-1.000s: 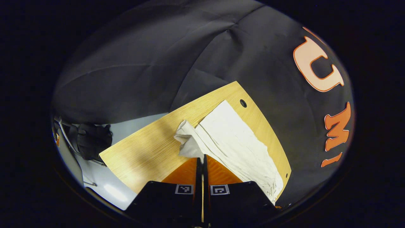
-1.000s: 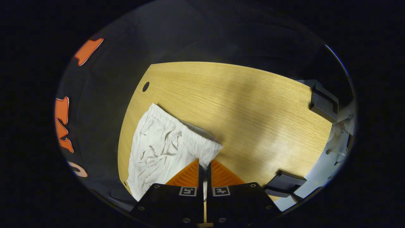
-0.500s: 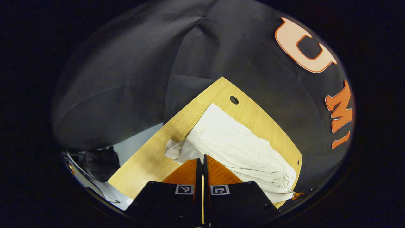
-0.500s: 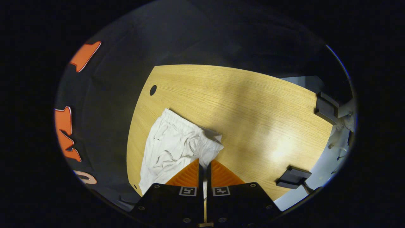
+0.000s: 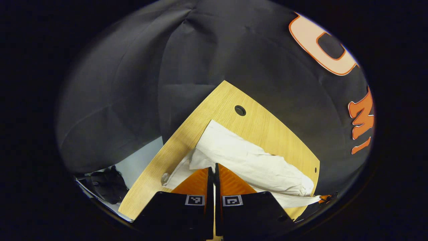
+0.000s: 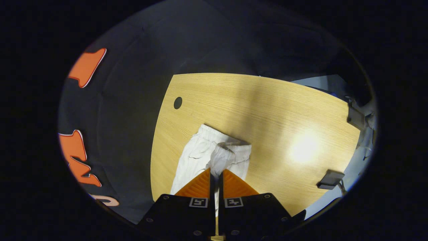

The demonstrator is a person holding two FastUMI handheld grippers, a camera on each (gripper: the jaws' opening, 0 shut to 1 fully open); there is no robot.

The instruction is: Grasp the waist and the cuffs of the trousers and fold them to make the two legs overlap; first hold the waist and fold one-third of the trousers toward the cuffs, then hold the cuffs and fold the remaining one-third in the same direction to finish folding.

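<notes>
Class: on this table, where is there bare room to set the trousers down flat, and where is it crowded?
In the right gripper view, bare table runs from the trousers to the far edge and the clamp. Crowded: the strip by the hole, where both grippers, left and right, pinch the cloth.

Trousers [image 5: 254, 160] on table [image 5: 264, 125], beside table hole [image 5: 240, 110].

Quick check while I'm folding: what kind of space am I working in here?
Likely a recording booth, not a home: a bare wooden table with a cable hole, black cloth wall behind it, and only the white trousers on it, pinched by both grippers.
</notes>
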